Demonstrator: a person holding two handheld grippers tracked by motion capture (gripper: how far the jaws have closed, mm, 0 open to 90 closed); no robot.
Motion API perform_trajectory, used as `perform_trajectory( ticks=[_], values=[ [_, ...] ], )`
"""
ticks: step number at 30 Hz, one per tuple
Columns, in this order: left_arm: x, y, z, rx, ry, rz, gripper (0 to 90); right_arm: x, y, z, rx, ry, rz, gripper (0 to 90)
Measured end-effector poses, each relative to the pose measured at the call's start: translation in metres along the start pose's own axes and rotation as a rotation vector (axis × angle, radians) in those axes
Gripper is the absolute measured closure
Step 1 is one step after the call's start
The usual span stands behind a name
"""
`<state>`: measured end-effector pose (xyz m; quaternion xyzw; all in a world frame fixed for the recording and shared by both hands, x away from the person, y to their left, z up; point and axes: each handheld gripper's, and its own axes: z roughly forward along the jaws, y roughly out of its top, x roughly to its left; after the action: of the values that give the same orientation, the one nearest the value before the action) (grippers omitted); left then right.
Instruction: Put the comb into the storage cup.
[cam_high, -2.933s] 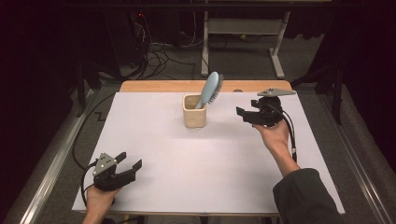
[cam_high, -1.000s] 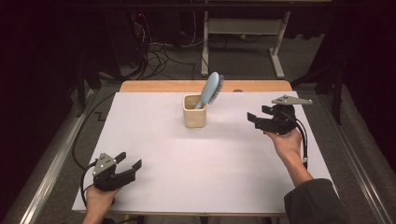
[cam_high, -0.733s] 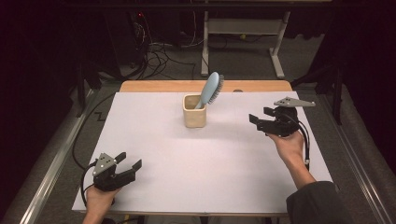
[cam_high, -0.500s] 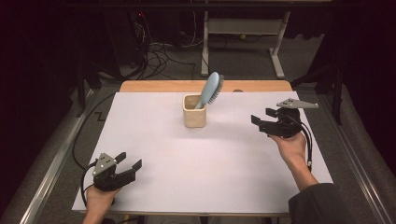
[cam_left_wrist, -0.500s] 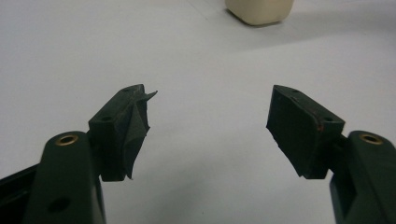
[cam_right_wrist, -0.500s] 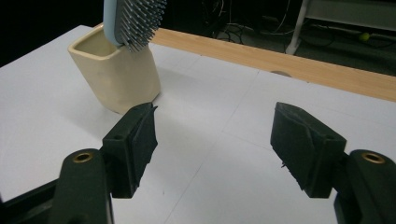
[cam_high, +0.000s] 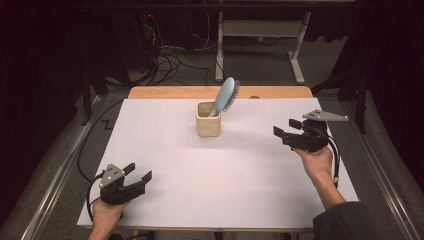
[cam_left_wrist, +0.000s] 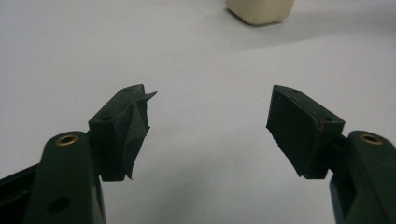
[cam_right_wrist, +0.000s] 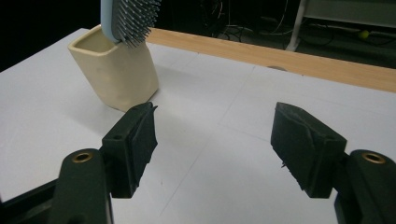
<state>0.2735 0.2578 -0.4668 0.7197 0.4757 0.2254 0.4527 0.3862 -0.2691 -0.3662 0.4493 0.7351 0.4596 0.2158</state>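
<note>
Both grippers empty; hairbrush (cam_high: 226, 95) stands in cup (cam_high: 208, 119).

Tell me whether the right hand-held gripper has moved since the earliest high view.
Yes. The right hand-held gripper has drawn away from the cup, sliding rightward and nearer the person's side; its jaws stand open and empty.

White table (cam_high: 240, 170) brightly lit, surroundings dark – soft shadows, near jaws slightly blurred

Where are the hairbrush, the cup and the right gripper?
hairbrush (cam_high: 229, 91), high view, blue back of its head
cup (cam_high: 208, 125), high view, front wall
right gripper (cam_high: 283, 130), high view, between its open fingertips
</note>
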Motion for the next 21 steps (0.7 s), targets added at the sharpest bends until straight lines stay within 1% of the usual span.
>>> perform_trajectory(
  ticks=[3,21],
  values=[
    [0.000,0.000,0.000,0.000,0.000,0.000,30.0,-0.001,-0.001,-0.002,-0.010,-0.001,0.000,31.4],
    [0.001,0.000,0.001,0.002,0.000,-0.006,29.9,-0.004,-0.010,-0.017,-0.027,0.000,0.002,31.5]
  ],
)
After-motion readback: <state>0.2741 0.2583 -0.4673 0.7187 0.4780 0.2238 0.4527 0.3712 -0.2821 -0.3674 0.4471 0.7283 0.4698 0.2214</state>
